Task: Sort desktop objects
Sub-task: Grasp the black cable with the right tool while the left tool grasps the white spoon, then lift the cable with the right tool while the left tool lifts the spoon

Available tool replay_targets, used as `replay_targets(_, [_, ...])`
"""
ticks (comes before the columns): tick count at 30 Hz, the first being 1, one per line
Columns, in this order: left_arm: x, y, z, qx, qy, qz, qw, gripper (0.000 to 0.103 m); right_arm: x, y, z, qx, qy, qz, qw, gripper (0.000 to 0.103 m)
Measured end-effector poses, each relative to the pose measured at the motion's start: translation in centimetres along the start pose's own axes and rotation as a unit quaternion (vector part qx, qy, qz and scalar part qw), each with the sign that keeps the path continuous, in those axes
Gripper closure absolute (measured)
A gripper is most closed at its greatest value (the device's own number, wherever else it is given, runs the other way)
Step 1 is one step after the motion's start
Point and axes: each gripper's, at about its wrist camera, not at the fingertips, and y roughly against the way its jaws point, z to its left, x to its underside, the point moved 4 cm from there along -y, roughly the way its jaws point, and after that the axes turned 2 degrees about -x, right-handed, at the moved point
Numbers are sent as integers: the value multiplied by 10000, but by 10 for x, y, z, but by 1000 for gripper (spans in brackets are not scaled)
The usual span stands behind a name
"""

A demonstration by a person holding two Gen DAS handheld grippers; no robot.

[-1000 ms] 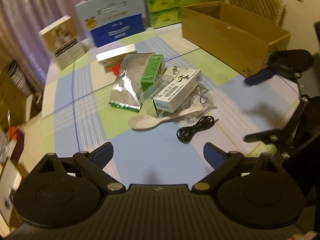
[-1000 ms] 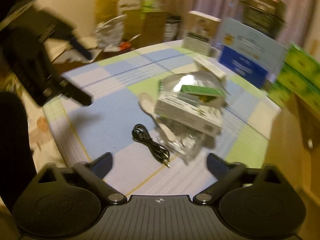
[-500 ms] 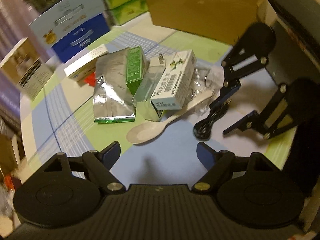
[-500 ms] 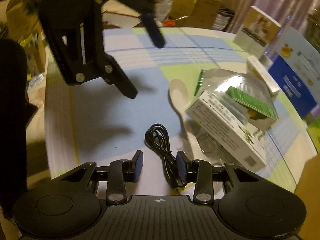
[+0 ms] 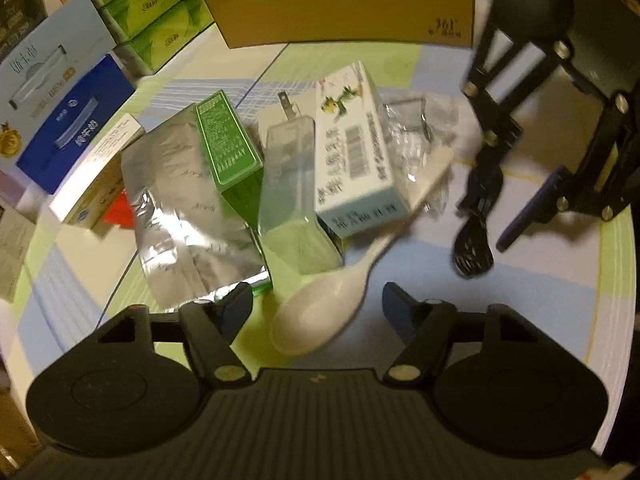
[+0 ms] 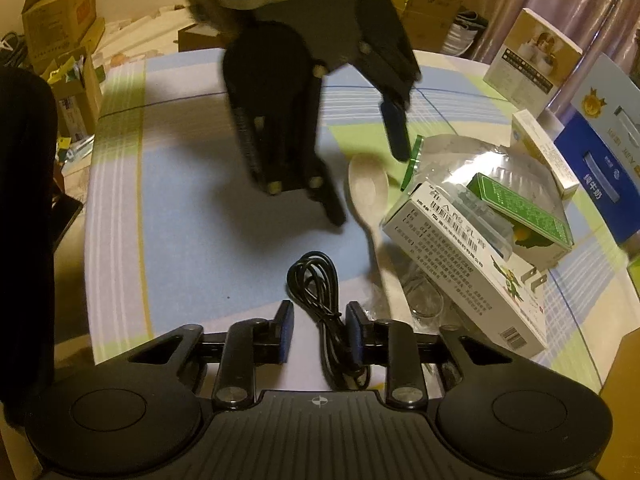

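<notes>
Two grippers over a checked tablecloth (image 6: 192, 220), each facing its own target in the clutter.

Right gripper (image 6: 318, 330): jaws partly closed, not yet clamped, straddling the near end of a coiled black cable (image 6: 316, 280). The cable lies directly ahead of this gripper; its long axis runs near-to-far along the fingers, with the loop at the far end and the loose tail passing between the pads toward the camera. The strand lies close against the right-hand pad (image 6: 354, 332), with a gap to the other pad. In the left wrist view the same cable (image 5: 476, 224) lies far right, beneath the right gripper.

Left gripper (image 5: 318, 304): jaws wide apart and empty, framing the bowl of a pale spoon (image 5: 320, 312). The spoon's long axis runs diagonally, bowl near, handle pointing far and right, where it passes under a white carton (image 5: 352, 152).

Judgement: the right gripper is nearer the cable, the left nearer the spoon. The cable should need only a squeeze; the spoon likely a short descent first.

A cardboard box (image 5: 344, 0) stands at the far edge, a probable destination.
</notes>
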Motion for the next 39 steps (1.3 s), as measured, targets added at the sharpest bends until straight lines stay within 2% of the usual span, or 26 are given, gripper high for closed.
replay_targets(6, [-2,-2,6,376,41,77,9993,59,-1,4,3,98,115,-89,9998,80])
replay_targets(10, [3,2,3,434,311,178,9984,71,-1,-2,2,31,-30,-97,9999,80])
replay_targets(12, [8,9,-5,364,476,255,9979,73,-1,-1,3,35,-144,-77,9999,81])
replay_targets(15, [13,18,-19,300,857,435,9949,75,3,3,7,135,-292,-2,9995,91])
replay_targets(18, [17,27,-36,197,1415,667,9875,76,12,13,7,122,-977,91,9951,93])
replay_targets(21, [15,33,-54,-6,1923,885,9773,76,28,26,5,241,-2054,139,9783,93])
replay_targets(24, [11,37,-68,-133,2462,996,9640,76,51,42,1,373,-3244,1,9452,93])
replay_targets(26, [8,39,-78,-110,2819,849,9556,76,66,50,-1,419,-3946,-188,9177,93])
replay_targets(27, [6,39,-80,-118,3031,756,9499,74,73,54,-1,436,-4232,-287,9045,93])
replay_targets(28, [6,39,-84,-152,3189,686,9452,63,78,57,-1,471,-4381,-361,8969,93])
replay_targets(30, [6,39,-92,-435,3188,603,9449,44,82,63,2,596,-4423,-455,8937,92])
replay_targets(32, [11,47,-99,-811,3168,585,9432,43,83,67,8,704,-4311,-501,8981,87])
replay_targets(33, [14,51,-102,-840,3241,505,9409,43,84,69,12,723,-4275,-533,8995,84])
replay_targets(35, [20,59,-105,-902,3394,351,9356,43,89,72,21,823,-4222,-595,9008,70])
replay_targets(37, [20,62,-108,-969,3251,344,9401,45,93,75,28,986,-4143,-671,9023,66])
replay_targets(39, [19,65,-111,-876,3155,328,9443,48,92,71,33,1070,-4106,-728,9026,65])
